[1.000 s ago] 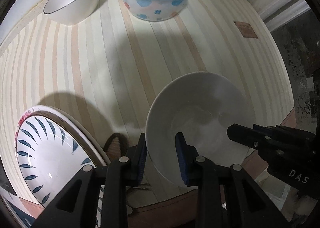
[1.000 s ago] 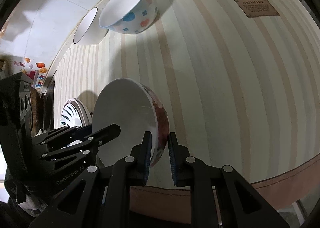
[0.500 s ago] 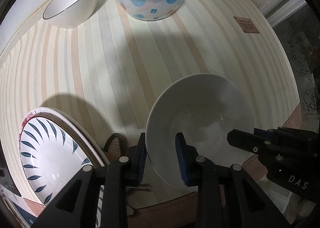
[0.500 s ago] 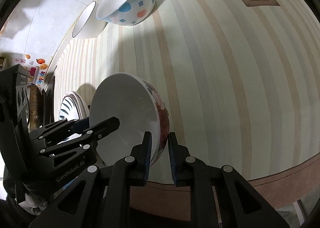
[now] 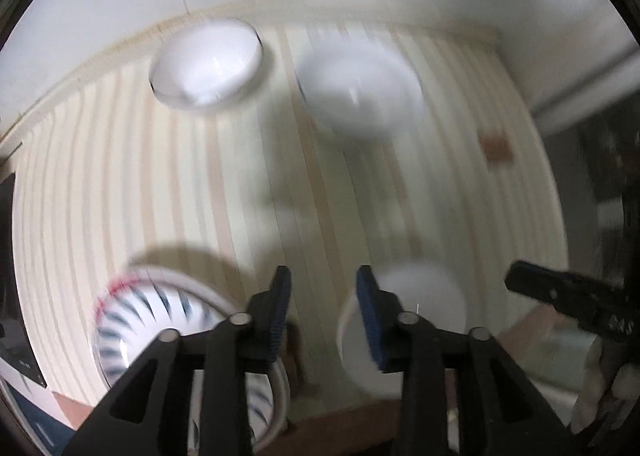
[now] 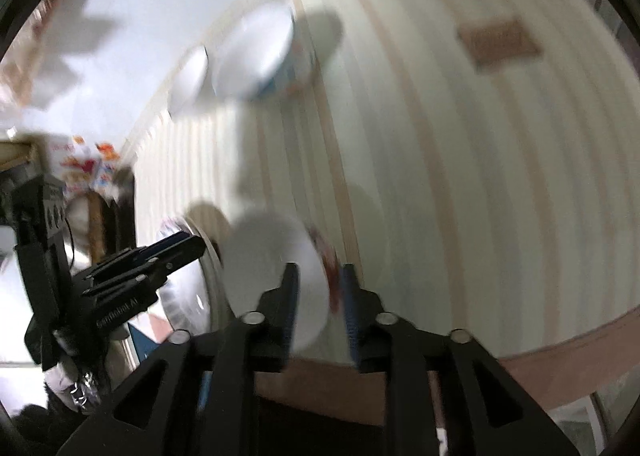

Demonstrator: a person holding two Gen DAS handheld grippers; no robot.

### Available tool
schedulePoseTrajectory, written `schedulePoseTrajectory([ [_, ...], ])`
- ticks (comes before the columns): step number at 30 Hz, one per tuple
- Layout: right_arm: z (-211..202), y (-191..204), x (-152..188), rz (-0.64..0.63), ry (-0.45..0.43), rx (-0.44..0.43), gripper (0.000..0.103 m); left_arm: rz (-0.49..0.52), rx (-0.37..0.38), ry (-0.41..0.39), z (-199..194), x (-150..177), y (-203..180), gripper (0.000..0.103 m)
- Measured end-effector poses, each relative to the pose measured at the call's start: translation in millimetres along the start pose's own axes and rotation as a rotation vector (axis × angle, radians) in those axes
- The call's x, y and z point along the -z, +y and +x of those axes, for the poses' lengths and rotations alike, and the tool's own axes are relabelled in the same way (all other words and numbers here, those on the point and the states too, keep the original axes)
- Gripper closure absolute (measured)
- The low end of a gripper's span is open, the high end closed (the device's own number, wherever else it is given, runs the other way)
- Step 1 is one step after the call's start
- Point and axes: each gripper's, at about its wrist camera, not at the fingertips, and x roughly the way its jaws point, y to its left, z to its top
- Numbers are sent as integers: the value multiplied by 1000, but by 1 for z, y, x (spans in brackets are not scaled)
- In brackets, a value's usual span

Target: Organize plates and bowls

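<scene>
Both views are blurred by motion. A white bowl with a red pattern outside (image 6: pixel 276 276) (image 5: pixel 416 320) sits near the table's front edge. My right gripper (image 6: pixel 319 288) straddles its rim with jaws spread apart, not pinching it. My left gripper (image 5: pixel 323 296) is open and empty, the bowl just to its right. A stack of plates with a blue leaf pattern (image 5: pixel 160 324) lies at the front left. A plain white bowl (image 5: pixel 206 64) and a blue-spotted bowl (image 5: pixel 360 92) stand at the back of the table.
The striped tablecloth (image 5: pixel 240 196) carries a brown label (image 5: pixel 496 146) at the right. The white wall runs behind the bowls. The table's brown front edge (image 6: pixel 560 348) is close below the grippers. Clutter stands off the table's left side (image 6: pixel 80 168).
Both grippers have opened and let go of the white bowl's rim. Both have pulled back and up, so the back bowls sit lower in view. The bowl now rests on the table.
</scene>
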Motion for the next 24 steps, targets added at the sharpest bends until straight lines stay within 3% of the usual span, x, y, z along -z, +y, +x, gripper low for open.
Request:
schedulePoseTrajectory([
  [4,-1,15,-55,-39,-83,18,56,-55,2,-38,6,-61,12,70],
  [10,38,21,-126,-21,-103,56,56,-67,-4,39,54,-119,20,70],
  [16,76,22,-164,-1,-72,79,56,-58,4,106,93,-135,22,74],
  [17,82,22,-166,-2,-65,78,62,-55,4,106,96,-136,21,84],
  [18,88,21,-166,-7,-59,83,77,-49,4,105,97,-136,20,89],
  [20,95,22,-168,-18,-49,86,90,-46,14,99,99,-137,18,93],
  [24,98,31,-166,-48,-67,132,92,-36,9,88,95,-136,18,93],
])
